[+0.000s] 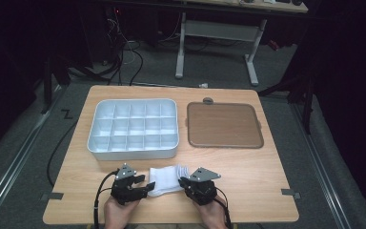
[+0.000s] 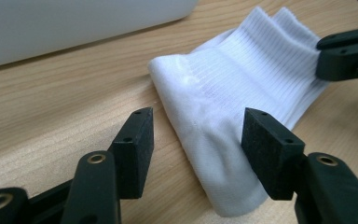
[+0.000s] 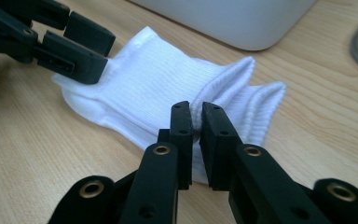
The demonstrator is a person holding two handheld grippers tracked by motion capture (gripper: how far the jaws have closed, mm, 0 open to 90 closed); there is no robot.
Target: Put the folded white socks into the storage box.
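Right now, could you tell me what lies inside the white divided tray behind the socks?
The white divided tray holds nothing in any compartment seen from the high view; each shows a bare white floor. Its near wall hides the front strip of the nearest row. The socks lie outside it.

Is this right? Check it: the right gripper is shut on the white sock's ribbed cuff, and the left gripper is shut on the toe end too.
Not quite. The right gripper is indeed shut on the ribbed cuff of the white sock. The left gripper, however, is open: the left gripper view shows its jaws standing wide on either side of the sock's toe end, with a gap between them and the fabric.
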